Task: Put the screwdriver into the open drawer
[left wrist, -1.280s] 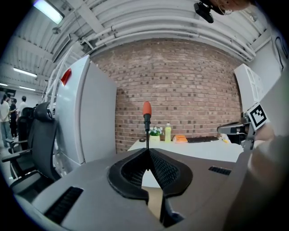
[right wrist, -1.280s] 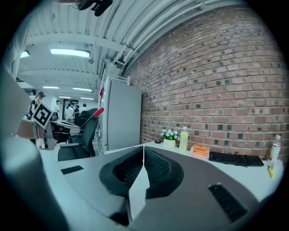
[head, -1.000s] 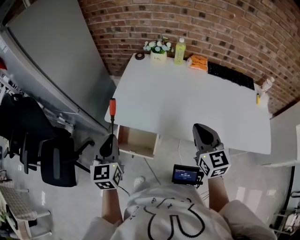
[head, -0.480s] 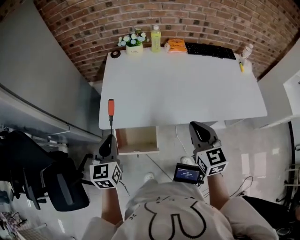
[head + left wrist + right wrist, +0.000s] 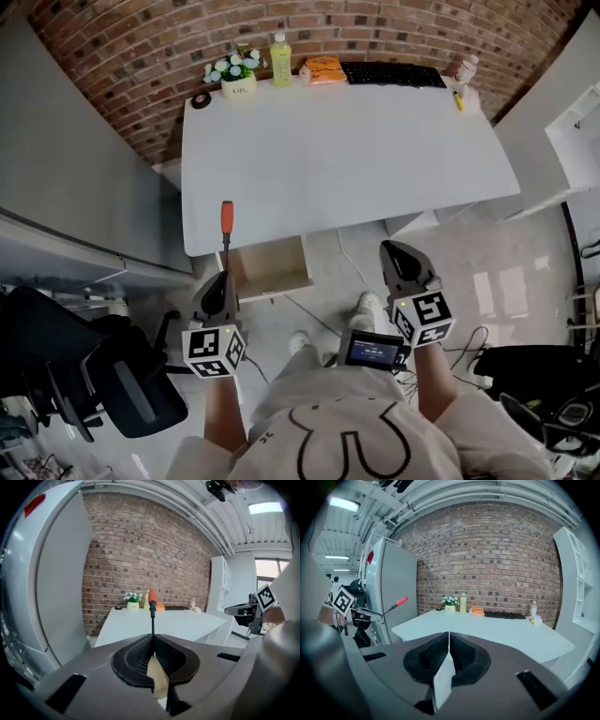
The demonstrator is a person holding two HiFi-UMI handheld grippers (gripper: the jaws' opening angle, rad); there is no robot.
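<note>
Left tongs (image 5: 223, 279) clamp the screwdriver (image 5: 226, 219) by its shaft (orange handle pointing far) at the near-left edge of the table (image 5: 347, 141), just left of the open drawer (image 5: 277, 282). Right tongs (image 5: 395, 251) are closed, empty.

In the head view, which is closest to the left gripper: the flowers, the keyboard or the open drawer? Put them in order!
1. Open drawer, just right of the left gripper.
2. Flowers, far back, on the left.
3. Keyboard, far back, on the right.

Even, bright indoor light; ceiling strips (image 5: 344, 503) glow at ten o'clock; strong fisheye bending and dark vignette at edges.
</note>
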